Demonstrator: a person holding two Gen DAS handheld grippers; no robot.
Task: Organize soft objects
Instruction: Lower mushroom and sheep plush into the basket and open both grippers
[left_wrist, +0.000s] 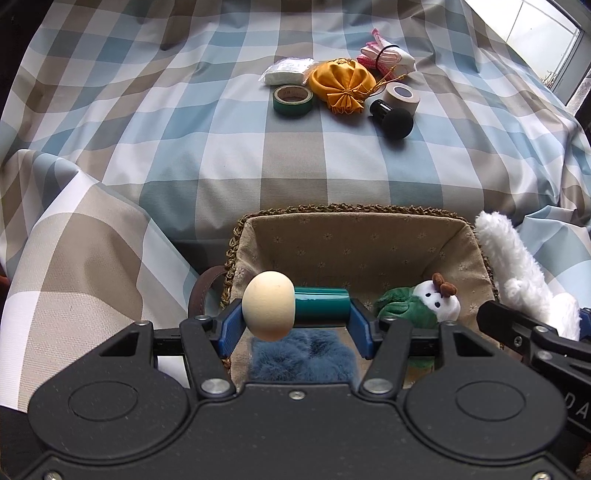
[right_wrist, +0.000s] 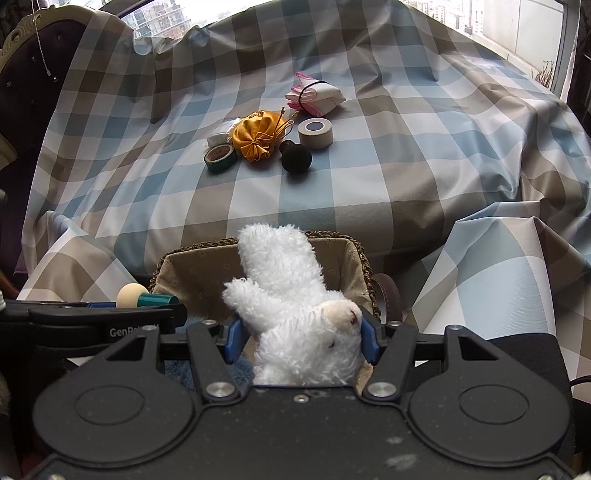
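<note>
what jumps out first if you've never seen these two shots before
The fluffy white plush rabbit, clamped in the right hand-held gripper over the lined wicker basket, grabs the eye. Beside it, the left hand-held gripper holds a cream-headed sponge applicator with a teal handle above the same basket. Farther back on the checked cloth lies a bright orange satin pouch.

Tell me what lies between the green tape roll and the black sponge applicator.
The orange drawstring pouch lies between the green tape roll and the black sponge applicator; both wrist views show it.
</note>
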